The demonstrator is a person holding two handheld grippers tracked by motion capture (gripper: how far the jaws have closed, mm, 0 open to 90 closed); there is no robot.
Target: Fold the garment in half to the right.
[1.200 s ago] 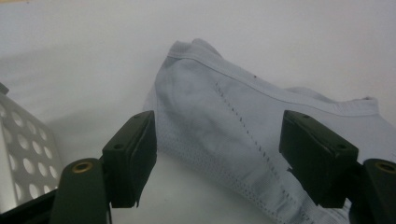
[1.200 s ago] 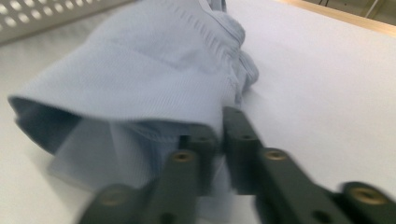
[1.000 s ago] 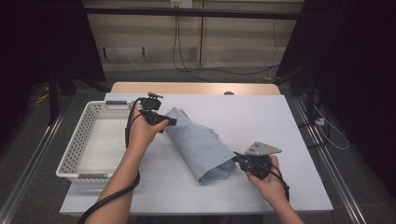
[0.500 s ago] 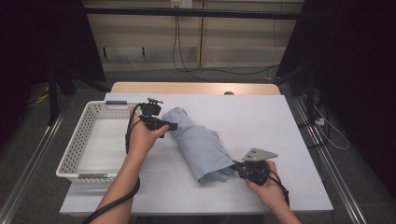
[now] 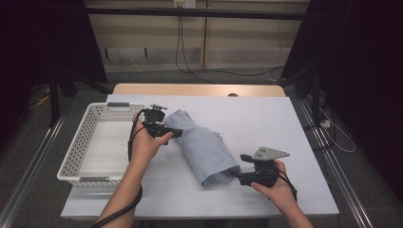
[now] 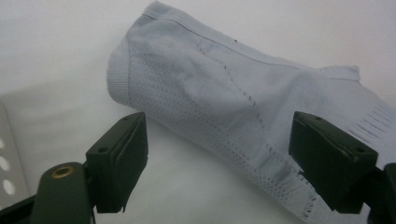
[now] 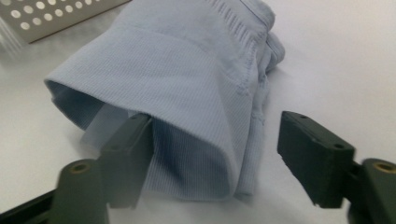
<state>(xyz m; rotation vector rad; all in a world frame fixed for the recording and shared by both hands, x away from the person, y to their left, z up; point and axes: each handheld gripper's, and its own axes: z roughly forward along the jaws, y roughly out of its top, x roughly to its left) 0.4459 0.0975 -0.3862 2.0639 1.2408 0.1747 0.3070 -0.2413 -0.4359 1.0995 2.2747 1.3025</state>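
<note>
- The light blue garment is seen rolled into a bundle on the white table, just beside the white basket; the basket's floor is bare.
- Transfer is judged not yet begun.
- The long axis is laid from 11 o'clock to 5 o'clock.
- The left gripper is held with jaws apart astride the 11 o'clock end.
- The right gripper is held with jaws apart, one slipped under the fold at the 5 o'clock end.

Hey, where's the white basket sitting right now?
In the high view the white basket sits at the table's left edge, just left of the left gripper and the rolled blue cloth.
</note>
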